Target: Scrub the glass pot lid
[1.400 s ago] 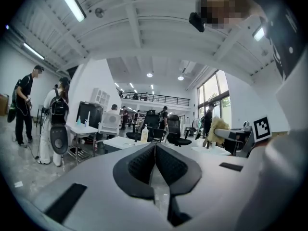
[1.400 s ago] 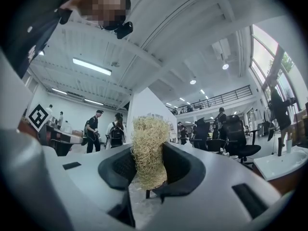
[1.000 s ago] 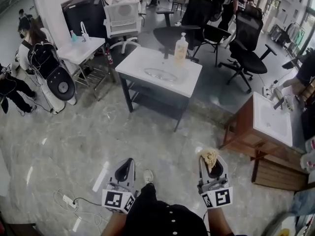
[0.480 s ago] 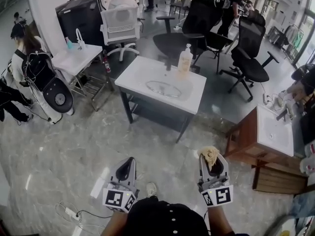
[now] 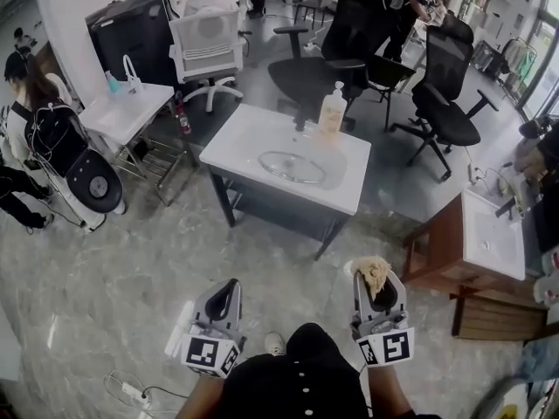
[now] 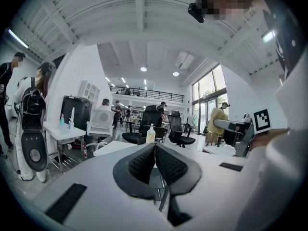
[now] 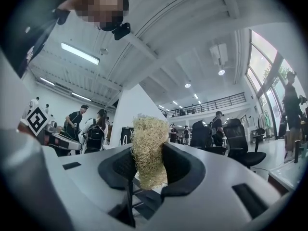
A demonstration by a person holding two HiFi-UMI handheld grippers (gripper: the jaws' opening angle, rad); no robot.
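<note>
Well ahead of the right gripper (image 5: 378, 286) and the left gripper (image 5: 224, 293), the glass pot lid (image 5: 292, 166) is seen lying flat on the white table (image 5: 229, 140), out of reach. The right is clamped on a fibrous scrub pad (image 5: 374, 271); the left is closed on nothing. Risk: if scrubbed unrestrained, the lid could be shoved toward the soap bottle (image 5: 332, 109).

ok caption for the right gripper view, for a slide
A tan fibrous scrub pad clamped upright in the right gripper, with a bright open hall behind.
</note>
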